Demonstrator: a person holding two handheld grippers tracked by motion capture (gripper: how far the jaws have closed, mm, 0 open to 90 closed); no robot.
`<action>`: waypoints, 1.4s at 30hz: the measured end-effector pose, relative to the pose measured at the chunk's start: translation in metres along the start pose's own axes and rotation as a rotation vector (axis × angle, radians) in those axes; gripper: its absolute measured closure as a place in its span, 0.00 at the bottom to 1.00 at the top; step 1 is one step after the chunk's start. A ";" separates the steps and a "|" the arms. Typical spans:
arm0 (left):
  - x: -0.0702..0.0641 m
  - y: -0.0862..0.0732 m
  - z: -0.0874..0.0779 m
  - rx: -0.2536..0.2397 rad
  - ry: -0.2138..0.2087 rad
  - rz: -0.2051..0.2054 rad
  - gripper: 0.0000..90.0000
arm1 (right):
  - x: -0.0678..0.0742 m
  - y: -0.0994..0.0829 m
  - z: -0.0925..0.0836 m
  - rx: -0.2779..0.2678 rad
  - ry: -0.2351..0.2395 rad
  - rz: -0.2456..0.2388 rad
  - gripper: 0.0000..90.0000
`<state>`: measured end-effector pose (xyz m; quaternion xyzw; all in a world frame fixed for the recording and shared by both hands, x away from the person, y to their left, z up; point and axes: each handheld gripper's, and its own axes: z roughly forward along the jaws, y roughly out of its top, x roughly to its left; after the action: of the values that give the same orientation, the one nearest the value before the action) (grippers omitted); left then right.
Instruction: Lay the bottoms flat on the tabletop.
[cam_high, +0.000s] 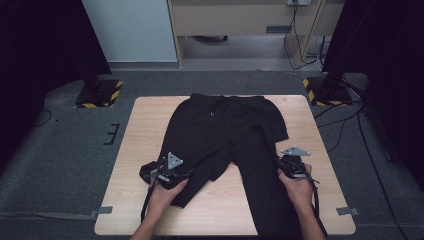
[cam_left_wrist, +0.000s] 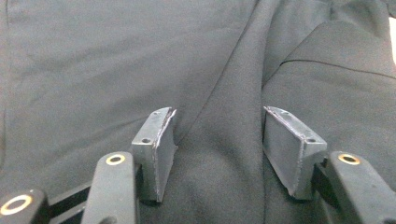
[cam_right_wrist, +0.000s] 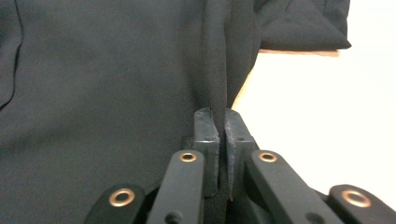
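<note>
Trousers (cam_high: 225, 135) on table (cam_high: 145, 130); near hems hidden by hands. Right gripper (cam_right_wrist: 219, 122) fingers pinching fabric ridge; left gripper (cam_left_wrist: 217, 140) fingers apart.

Wooden table (cam_high: 150, 125); black trousers (cam_high: 220, 130) spread, seemingly flat

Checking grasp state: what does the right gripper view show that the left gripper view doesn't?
Right gripper view: the right gripper has its fingers shut on a pinched ridge of the black trousers, with the table bare beside them. Left gripper view: the left gripper has its fingers apart over flat cloth. Both: the same black trousers.
</note>
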<state>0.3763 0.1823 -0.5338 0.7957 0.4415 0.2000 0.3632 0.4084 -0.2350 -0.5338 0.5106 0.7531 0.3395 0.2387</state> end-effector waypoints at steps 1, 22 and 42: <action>0.000 0.000 0.000 0.001 0.000 0.003 0.47 | -0.001 -0.002 -0.001 -0.004 0.005 0.002 0.97; 0.001 0.002 0.002 0.003 -0.009 -0.002 0.47 | 0.001 -0.032 -0.044 0.012 0.058 -0.036 0.96; -0.006 0.004 -0.002 0.019 -0.006 0.043 0.69 | -0.002 0.014 -0.007 0.020 -0.005 0.020 0.97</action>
<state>0.3746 0.1767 -0.5296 0.8091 0.4251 0.2010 0.3526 0.4131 -0.2349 -0.5184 0.5214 0.7506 0.3332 0.2318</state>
